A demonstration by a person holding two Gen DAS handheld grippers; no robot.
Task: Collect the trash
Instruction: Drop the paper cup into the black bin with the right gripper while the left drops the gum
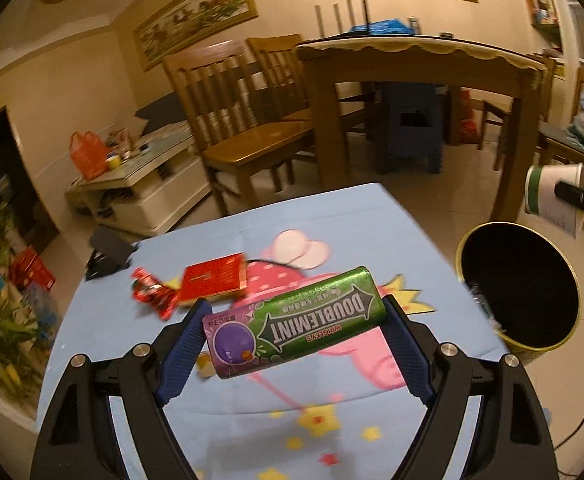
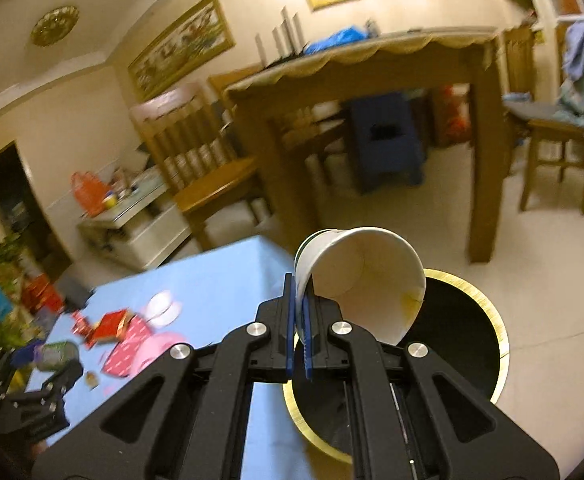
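Trash in hand: my left tool [image 1: 294, 334] is clamped end to end on a green Doublemint tin [image 1: 292, 322], glossy metal, flat with rounded corners, carried above the blue cartoon-print surface [image 1: 228, 224]. My right tool [image 2: 301, 320] is pinched tight on the thin wall of a white paper cup [image 2: 366, 280], tipped on its side with its mouth toward me, a yellowish stain inside; it hangs over the round bin [image 2: 472, 344], black inside with a brass-coloured rim, which stands on the tiled floor just off the surface's right edge.

Progress, my judgement: two pieces lifted, neither dropped yet. The cup looks ready for release; the tin has yet to reach the bin. Left on the surface, toward its far left corner: a red cardboard box [image 1: 214, 280] and, beside it, a crinkled red foil wrapper [image 1: 152, 292]. A small yellowish scrap lies under the tin, too blurred to identify.
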